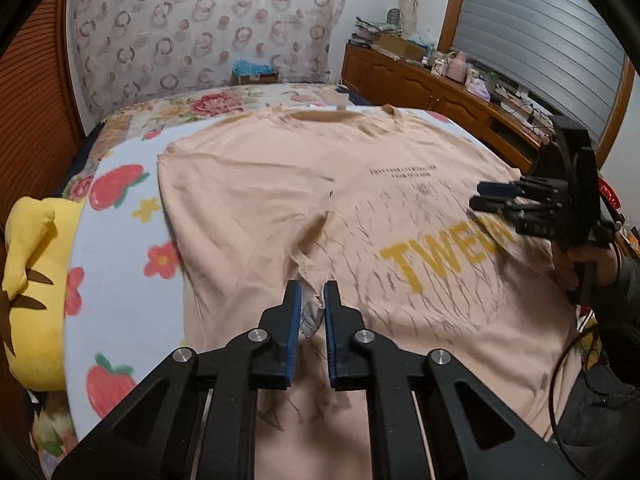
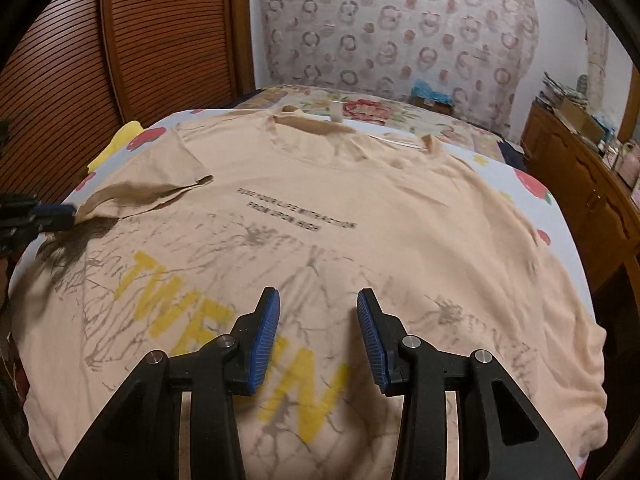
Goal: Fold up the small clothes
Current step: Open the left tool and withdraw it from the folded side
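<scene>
T-shirt (image 1: 320,200), peach with yellow lettering, lay spread across the bed (image 1: 120,216), collar toward its far edge. Left gripper (image 1: 312,292) had nearly closed its 2 fingers on the folded-in sleeve hem. Right gripper (image 2: 318,304) stood partly open above the shirt, holding nothing.

Home bedroom, bed (image 1: 120,216) under a fruit-and-flower sheet, yellow plush toy (image 1: 32,280) at its edge, cluttered wooden dresser (image 1: 420,80), slatted wardrobe door (image 2: 120,40), shuttered window (image 1: 540,32)
</scene>
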`<state>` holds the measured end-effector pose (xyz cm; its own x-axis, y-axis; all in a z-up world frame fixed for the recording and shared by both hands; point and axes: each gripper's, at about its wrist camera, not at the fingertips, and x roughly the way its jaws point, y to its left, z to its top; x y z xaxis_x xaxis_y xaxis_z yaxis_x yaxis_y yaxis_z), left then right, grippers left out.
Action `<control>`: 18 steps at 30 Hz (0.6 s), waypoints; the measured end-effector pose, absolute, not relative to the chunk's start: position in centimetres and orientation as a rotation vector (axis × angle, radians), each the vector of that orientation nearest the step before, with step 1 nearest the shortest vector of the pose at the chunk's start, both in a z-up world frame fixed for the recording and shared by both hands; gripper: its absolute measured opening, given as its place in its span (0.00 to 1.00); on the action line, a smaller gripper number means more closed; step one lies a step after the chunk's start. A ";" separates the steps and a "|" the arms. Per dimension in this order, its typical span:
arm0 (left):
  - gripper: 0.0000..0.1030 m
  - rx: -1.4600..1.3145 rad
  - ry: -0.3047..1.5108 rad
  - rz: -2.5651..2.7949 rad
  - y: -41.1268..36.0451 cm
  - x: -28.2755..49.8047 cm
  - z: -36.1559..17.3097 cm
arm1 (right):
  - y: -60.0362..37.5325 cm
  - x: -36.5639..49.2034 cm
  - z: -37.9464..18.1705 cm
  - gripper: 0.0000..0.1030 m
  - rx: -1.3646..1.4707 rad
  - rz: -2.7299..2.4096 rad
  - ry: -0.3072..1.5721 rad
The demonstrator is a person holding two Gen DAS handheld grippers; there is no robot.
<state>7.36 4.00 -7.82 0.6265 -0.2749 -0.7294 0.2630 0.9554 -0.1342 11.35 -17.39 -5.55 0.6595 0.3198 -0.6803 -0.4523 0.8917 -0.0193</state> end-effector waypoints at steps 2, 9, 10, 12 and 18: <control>0.11 -0.006 0.839 -0.309 3.8 6.9 -7.8 | -17.5 11.2 -5.5 0.41 -0.186 0.435 0.728; 0.56 0.010 0.815 -0.294 3.4 6.1 -7.0 | -19.3 11.3 -5.7 0.41 -0.154 0.419 0.738; 0.60 0.012 0.812 -0.283 3.5 6.1 -6.9 | -19.5 11.2 -5.8 0.41 -0.148 0.416 0.741; 0.73 0.019 0.788 -0.267 3.5 6.2 -6.5 | -20.0 11.2 -5.7 0.41 -0.138 0.412 0.742; 0.79 0.010 0.782 -0.227 3.8 7.7 -6.6 | -22.0 10.1 -5.1 0.41 -0.101 0.380 0.726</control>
